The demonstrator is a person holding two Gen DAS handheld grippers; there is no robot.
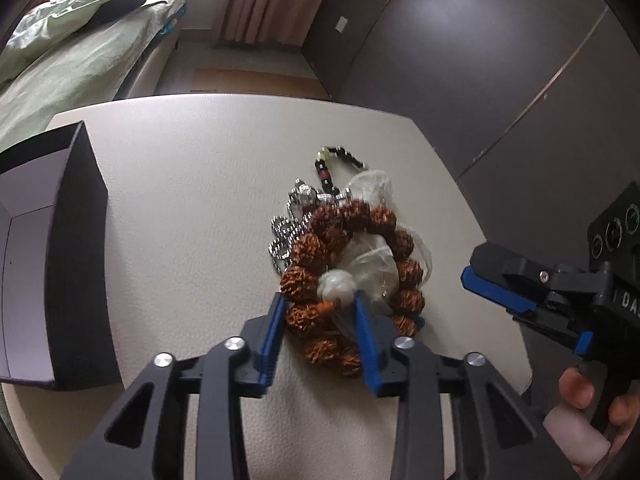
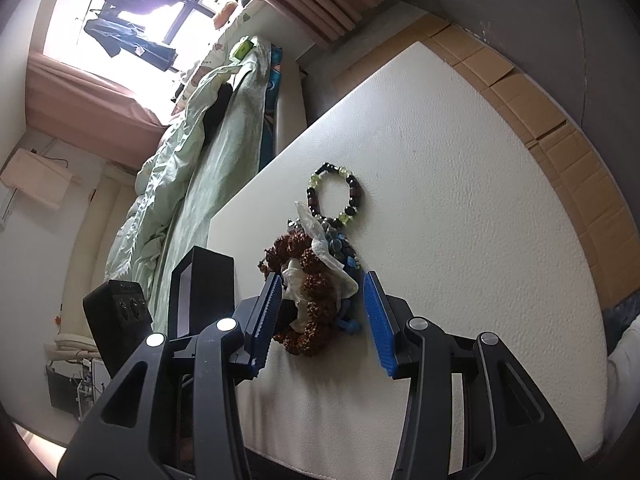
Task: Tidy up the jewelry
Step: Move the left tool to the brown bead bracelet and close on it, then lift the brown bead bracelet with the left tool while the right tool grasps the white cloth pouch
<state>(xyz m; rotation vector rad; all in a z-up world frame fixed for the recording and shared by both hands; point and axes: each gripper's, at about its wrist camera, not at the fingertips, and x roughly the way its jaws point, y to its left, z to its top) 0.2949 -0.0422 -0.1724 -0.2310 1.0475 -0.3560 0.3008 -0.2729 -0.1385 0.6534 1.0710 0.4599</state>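
Knobbly brown bead bracelet [image 1: 352,264] tangled with clear plastic [image 1: 372,258]

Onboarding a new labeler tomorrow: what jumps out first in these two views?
The tangled jewelry pile mid-table: a chunky brown seed-bead bracelet draped over clear plastic wrap, with a silver chain beside it. The left gripper has its open jaws straddling the bracelet's white bead. The black open box sits at the table's left edge, and the right gripper, also open, faces the pile from the other side.
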